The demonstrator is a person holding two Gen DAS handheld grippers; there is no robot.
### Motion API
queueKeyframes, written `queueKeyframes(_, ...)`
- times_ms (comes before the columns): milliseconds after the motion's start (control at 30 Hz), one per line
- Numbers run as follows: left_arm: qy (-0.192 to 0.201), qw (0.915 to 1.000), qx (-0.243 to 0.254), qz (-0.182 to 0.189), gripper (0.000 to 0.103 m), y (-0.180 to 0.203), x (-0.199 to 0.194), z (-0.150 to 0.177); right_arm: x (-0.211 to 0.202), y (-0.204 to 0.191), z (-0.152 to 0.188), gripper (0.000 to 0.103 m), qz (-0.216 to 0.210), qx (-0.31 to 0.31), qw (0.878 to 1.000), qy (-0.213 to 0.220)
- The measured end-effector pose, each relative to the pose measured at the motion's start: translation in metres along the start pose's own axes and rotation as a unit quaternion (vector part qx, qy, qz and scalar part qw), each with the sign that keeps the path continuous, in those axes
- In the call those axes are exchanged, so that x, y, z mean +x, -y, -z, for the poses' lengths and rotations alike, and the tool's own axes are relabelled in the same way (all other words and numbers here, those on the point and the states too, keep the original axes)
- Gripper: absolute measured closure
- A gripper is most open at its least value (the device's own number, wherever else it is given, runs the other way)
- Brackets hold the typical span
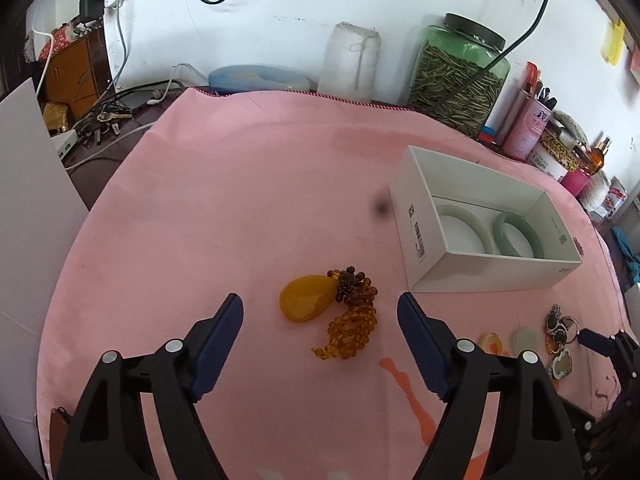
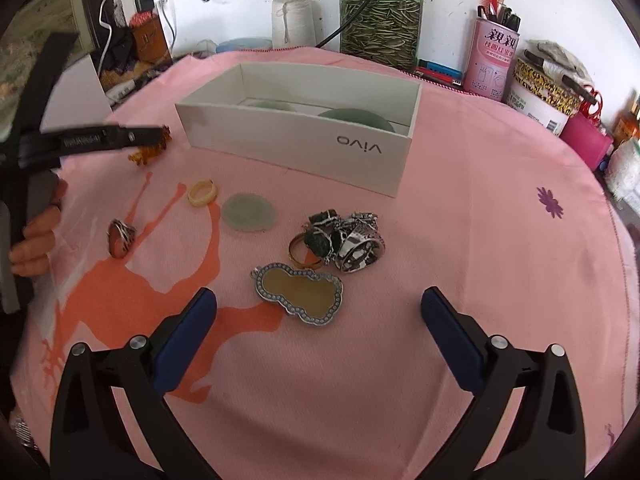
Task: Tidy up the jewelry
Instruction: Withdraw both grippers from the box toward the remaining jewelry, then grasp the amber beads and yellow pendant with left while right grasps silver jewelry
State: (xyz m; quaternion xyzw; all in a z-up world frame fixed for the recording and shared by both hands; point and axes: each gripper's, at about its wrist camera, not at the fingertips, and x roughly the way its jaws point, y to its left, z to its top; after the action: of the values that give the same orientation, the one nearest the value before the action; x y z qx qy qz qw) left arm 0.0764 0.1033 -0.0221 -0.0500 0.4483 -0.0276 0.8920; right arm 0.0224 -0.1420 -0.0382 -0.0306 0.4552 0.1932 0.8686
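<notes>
Left wrist view – left hand-held gripper (image 1: 320,312), released, frames a glossy teardrop amber pendant (image 1: 307,298) and faceted beads (image 1: 352,320)

My left camera looks low past its claw (image 1: 320,320) toward the wall; my right does likewise past its claw (image 2: 318,314). Both share the box (image 1: 424,216) (image 2: 296,148).

A white wall (image 1: 280,8) stands at the far side, cables hanging across it. A pink cloth (image 1: 240,200) covers the tabletop. Far left stands a brown wooden cabinet (image 1: 76,72).
</notes>
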Motion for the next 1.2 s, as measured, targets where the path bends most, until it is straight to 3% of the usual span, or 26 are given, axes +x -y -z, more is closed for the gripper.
queueKeyframes(167,-0.011,0.9999,0.009,-0.004,0.025,0.006,0.011,-0.002,-0.006,0.019,-0.005,0.006,-0.051,0.052,0.997,0.02)
queueKeyframes(200,-0.007,0.9998,0.014,-0.014,0.032,0.007,0.013,-0.002,-0.008,0.022,-0.006,0.006,-0.061,0.063,0.996,0.027)
queueKeyframes(233,-0.004,0.9995,0.023,-0.023,0.047,0.01,0.013,-0.001,-0.01,0.025,-0.007,0.008,-0.07,0.074,0.994,0.034)
queueKeyframes(300,-0.001,0.9988,0.041,-0.028,0.053,0.015,0.012,0.001,-0.011,0.031,-0.008,0.021,-0.08,0.087,0.992,0.04)
queueKeyframes(367,0.003,0.9986,0.05,-0.015,0.057,0.02,0.008,0.002,-0.009,0.038,-0.009,0.044,-0.1,0.103,0.989,0.036)
queueKeyframes(400,0.006,0.9984,0.055,-0.012,0.065,0.023,0.006,0.003,-0.006,0.043,-0.009,0.049,-0.112,0.116,0.986,0.033)
queueKeyframes(433,0.008,0.9979,0.064,-0.004,0.065,0.027,0.003,0.005,-0.005,0.047,-0.009,0.055,-0.119,0.126,0.984,0.032)
queueKeyframes(533,0.016,0.9968,0.076,0.021,0.065,0.037,-0.007,0.009,-0.003,0.057,-0.012,0.056,-0.144,0.157,0.976,0.033)
queueKeyframes(600,0.021,0.9958,0.083,0.032,0.065,0.044,-0.012,0.011,-0.002,0.053,-0.014,0.056,-0.139,0.154,0.978,0.035)
queueKeyframes(800,0.018,0.9942,0.097,0.043,0.065,0.054,-0.016,0.017,0.002,0.029,-0.017,0.057,-0.069,0.092,0.993,0.033)
queueKeyframes(867,0.016,0.9942,0.097,0.044,0.065,0.055,-0.015,0.017,0.001,0.023,-0.017,0.07,-0.049,0.07,0.996,0.04)
queueKeyframes(933,0.016,0.9944,0.096,0.043,0.065,0.054,-0.016,0.017,-0.004,0.024,-0.017,0.077,-0.064,0.071,0.994,0.052)
queueKeyframes(1033,0.015,0.9948,0.09,0.046,0.065,0.051,-0.016,0.017,-0.012,0.035,-0.019,0.077,-0.113,0.094,0.988,0.057)
queueKeyframes(1133,0.012,0.9951,0.086,0.047,0.065,0.048,-0.015,0.016,-0.011,0.042,-0.019,0.078,-0.122,0.109,0.985,0.054)
queueKeyframes(1200,0.012,0.9952,0.086,0.045,0.065,0.048,-0.015,0.016,-0.012,0.045,-0.02,0.094,-0.133,0.118,0.983,0.053)
